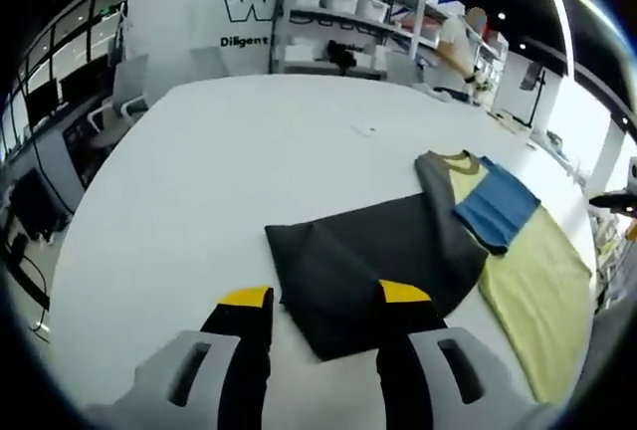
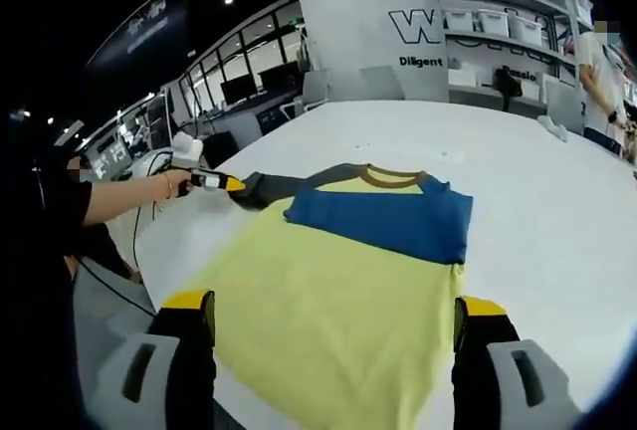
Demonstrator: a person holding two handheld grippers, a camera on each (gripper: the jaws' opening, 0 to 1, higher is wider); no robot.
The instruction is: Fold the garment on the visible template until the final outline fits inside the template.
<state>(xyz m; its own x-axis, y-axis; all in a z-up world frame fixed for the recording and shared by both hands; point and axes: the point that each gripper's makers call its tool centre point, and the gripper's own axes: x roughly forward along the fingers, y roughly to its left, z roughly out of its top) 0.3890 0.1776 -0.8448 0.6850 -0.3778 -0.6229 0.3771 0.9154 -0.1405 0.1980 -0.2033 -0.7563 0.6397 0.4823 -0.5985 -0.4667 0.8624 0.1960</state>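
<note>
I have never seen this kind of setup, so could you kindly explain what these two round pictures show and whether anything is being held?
A person holds a two-jaw tool in each hand. A camera rides on each tool and looks forward along its yellow-tipped jaws. The left gripper view looks past the left gripper, and the right gripper view past the right gripper. On the large white table lies a yellow shirt with a brown collar. Its blue sleeve is folded across the chest, and its dark grey sleeve is spread sideways. Both grippers are open and nothing is held. The left one's jaws straddle the grey sleeve's end.
</note>
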